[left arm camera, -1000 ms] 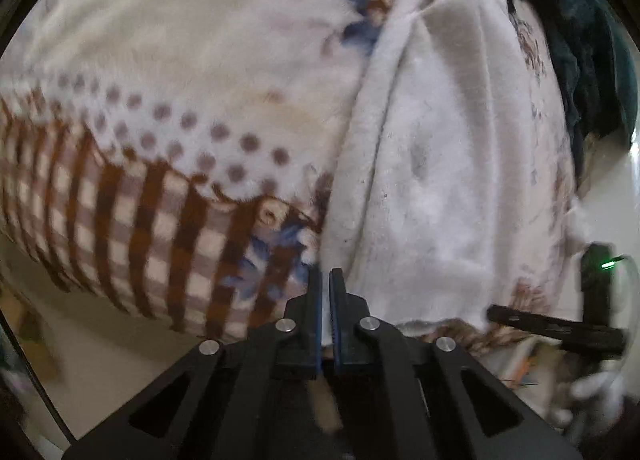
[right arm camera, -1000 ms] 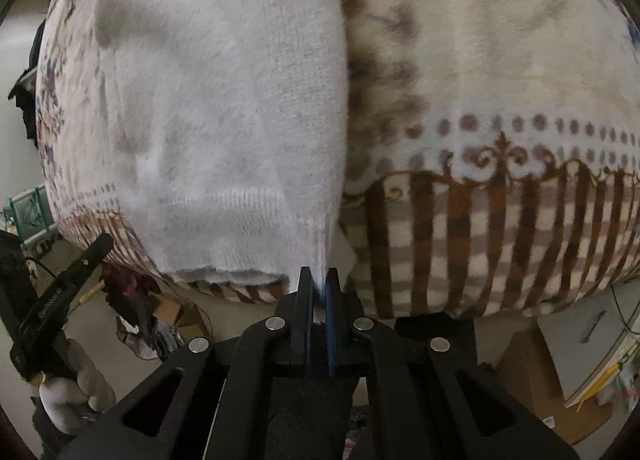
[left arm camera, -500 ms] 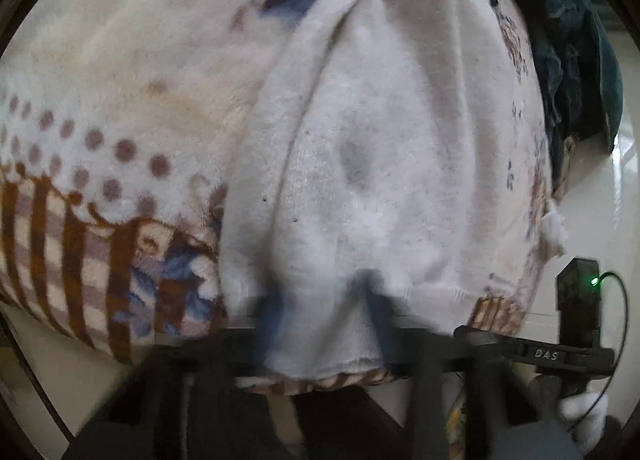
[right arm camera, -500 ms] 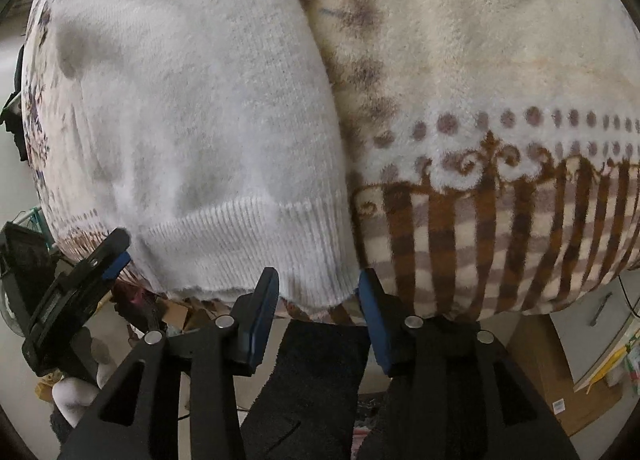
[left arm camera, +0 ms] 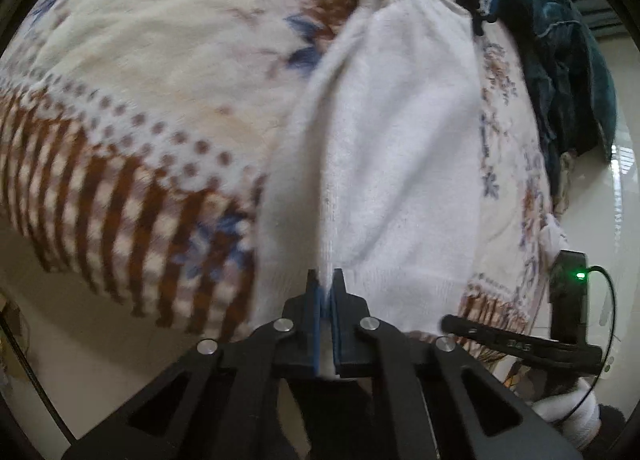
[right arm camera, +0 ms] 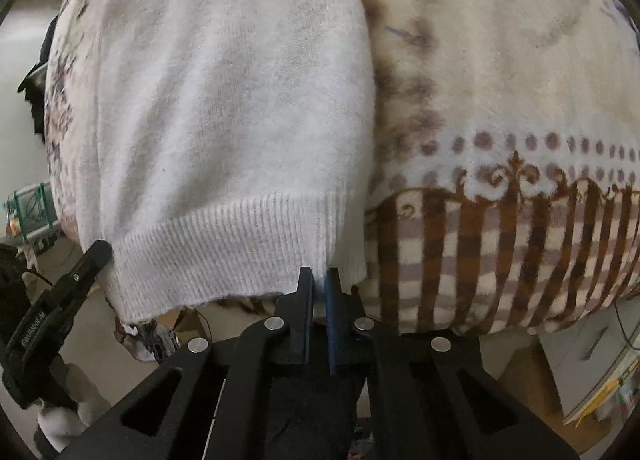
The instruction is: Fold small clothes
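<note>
White knit garment, plain, with a ribbed hem band in the same white. Blanket: cream ground, blue and brown floral sprigs, 2 rows of mauve-brown dots, a brown scroll line, then brown vertical stripes crossed by pale grey-mauve bands. Left gripper and right gripper: black frames, blue finger pads, silver screws. Heaped cloth beyond the garment: dark teal.

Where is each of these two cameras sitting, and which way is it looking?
Left wrist: on the left gripper, looking along its fingers, shut on the white sweater; the other gripper shows at right.
Right wrist: on the right gripper, fingers pinching the sweater's ribbed hem; the other gripper shows at left.
Shared: sweater, patterned blanket.
</note>
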{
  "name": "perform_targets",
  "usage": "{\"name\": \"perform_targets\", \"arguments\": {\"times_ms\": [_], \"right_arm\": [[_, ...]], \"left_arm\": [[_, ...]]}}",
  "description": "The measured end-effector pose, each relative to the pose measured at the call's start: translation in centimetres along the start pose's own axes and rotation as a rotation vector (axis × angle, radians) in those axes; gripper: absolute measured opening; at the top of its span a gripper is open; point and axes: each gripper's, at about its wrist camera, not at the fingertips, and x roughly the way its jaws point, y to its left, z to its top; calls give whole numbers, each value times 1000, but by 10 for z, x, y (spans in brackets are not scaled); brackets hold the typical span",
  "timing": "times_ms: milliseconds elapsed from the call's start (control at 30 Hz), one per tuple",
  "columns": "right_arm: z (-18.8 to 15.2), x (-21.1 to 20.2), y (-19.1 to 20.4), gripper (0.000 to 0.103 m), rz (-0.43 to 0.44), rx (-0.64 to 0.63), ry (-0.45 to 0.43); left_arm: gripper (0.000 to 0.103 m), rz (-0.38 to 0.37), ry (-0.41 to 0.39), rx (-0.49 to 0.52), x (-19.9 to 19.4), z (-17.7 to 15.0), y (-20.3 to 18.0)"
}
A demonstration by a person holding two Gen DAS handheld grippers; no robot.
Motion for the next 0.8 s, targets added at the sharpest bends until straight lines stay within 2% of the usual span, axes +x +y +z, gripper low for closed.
{"name": "perform_targets", "arguments": {"times_ms": [133, 333, 400, 467, 500, 533, 567, 600, 667, 700, 800], "right_arm": [[-14, 9, 6, 5, -21, -29, 38], [-14, 43, 14, 5, -83, -44, 84], [-7, 51, 20, 5, -94, -56, 118], [-5, 50, 22, 7, -63, -41, 137], [-3, 49, 19, 9, -46, -32, 145], [-2, 44, 17, 16, -25, -23, 145], [-3, 36, 15, 30, 9, -13, 127], [-4, 28, 12, 38, 27, 0, 96], [-4, 19, 4, 72, 58, 19, 42], [-4, 18, 2, 76, 71, 29, 31], [3, 37, -11, 76, 137, 99, 53]], "left_arm": [[2, 43, 33, -12, 24, -1, 16], [4, 86, 102, 8, 68, 3, 24], [7, 49, 131, -36, 71, 3, 28], [9, 16, 132, -36, 59, 3, 25], [19, -1, 113, -23, 50, 2, 23], [38, -12, 96, -11, 40, 1, 26], [52, -20, 77, -6, 31, 1, 28], [69, -35, 68, -9, 28, 1, 30], [69, -102, 57, -52, 29, 4, 40], [69, -122, 68, -77, 34, 7, 47], [69, -140, 142, -102, 67, 14, 51]]}}
